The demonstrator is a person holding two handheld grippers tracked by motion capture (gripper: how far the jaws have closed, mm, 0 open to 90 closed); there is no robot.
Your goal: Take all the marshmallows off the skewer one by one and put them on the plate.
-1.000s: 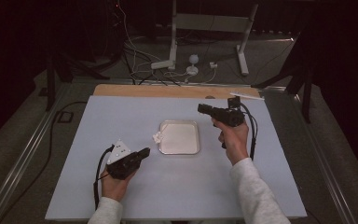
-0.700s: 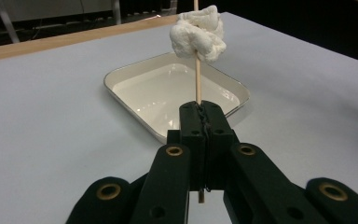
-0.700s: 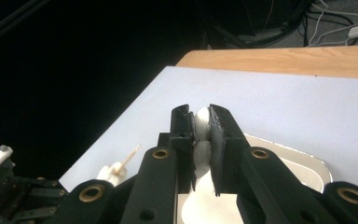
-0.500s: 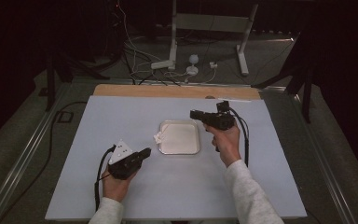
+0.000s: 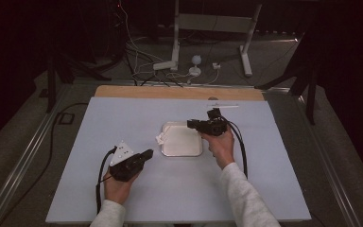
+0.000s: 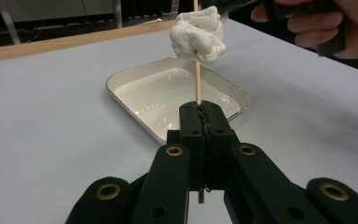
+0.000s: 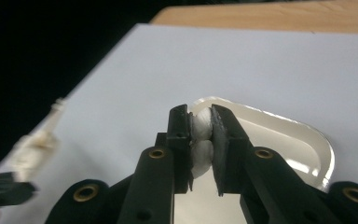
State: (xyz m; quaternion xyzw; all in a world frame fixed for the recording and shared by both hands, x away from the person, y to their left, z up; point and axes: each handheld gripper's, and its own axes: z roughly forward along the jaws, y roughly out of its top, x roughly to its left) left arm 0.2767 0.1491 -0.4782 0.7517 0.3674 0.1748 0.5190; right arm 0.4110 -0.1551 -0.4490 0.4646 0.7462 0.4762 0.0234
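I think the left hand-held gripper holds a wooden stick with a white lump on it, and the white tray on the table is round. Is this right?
Not quite. The tray is rectangular with rounded corners, as the high view shows. The rest holds: the left hand-held gripper is shut on the wooden stick carrying the white lump.

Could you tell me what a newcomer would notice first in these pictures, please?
Probably the white lump speared on a thin wooden stick, clamped upright in the left tongs before the tray. Next, the shallow white tray mid-table, and the right tongs above it, pinching a small white piece.
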